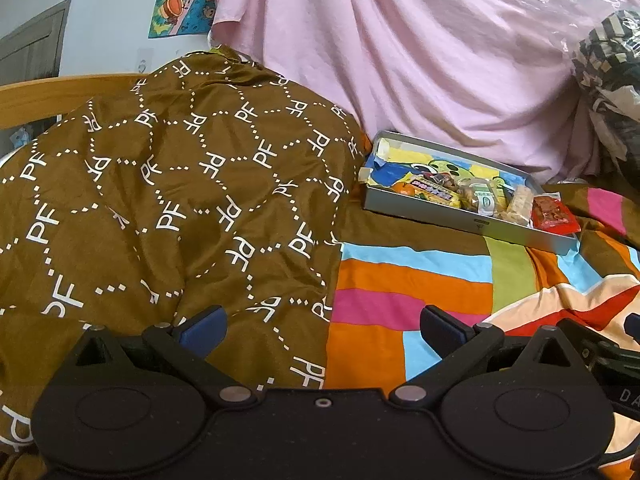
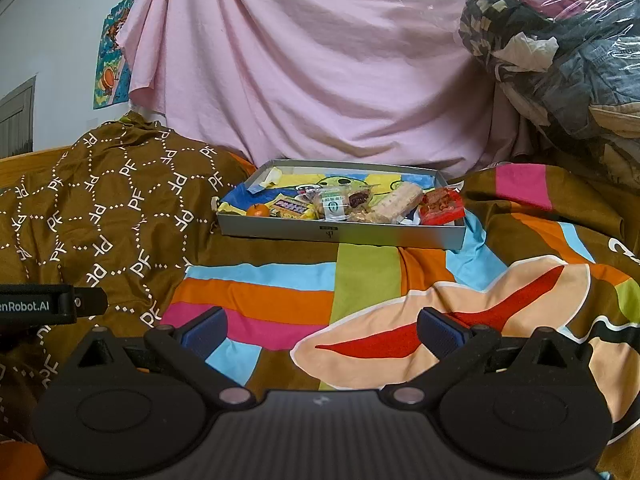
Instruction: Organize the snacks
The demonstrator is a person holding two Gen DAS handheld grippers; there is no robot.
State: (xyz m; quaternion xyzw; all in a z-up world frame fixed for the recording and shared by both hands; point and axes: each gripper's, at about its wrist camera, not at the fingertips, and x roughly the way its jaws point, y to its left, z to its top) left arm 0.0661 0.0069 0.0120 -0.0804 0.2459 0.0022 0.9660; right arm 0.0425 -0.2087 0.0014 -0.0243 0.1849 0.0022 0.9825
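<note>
Both tongs (image 1: 322, 330) (image 2: 322, 330) spread, empty | snack tray (image 2: 340, 236) well ahead on bedspread (image 2: 280, 292)

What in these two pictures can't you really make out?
- Small print on the wrapped snacks in the shallow grey cardboard tray: too small in both views.
- The red foil packet: its label is blurred, and the tray wall hides its lower edge.
- Contents of the clear plastic bag of dark clothes: wrinkled plastic glare hides them, and the picture edge cuts it off.
- The left tongs: cut off by the right view's left edge.
</note>
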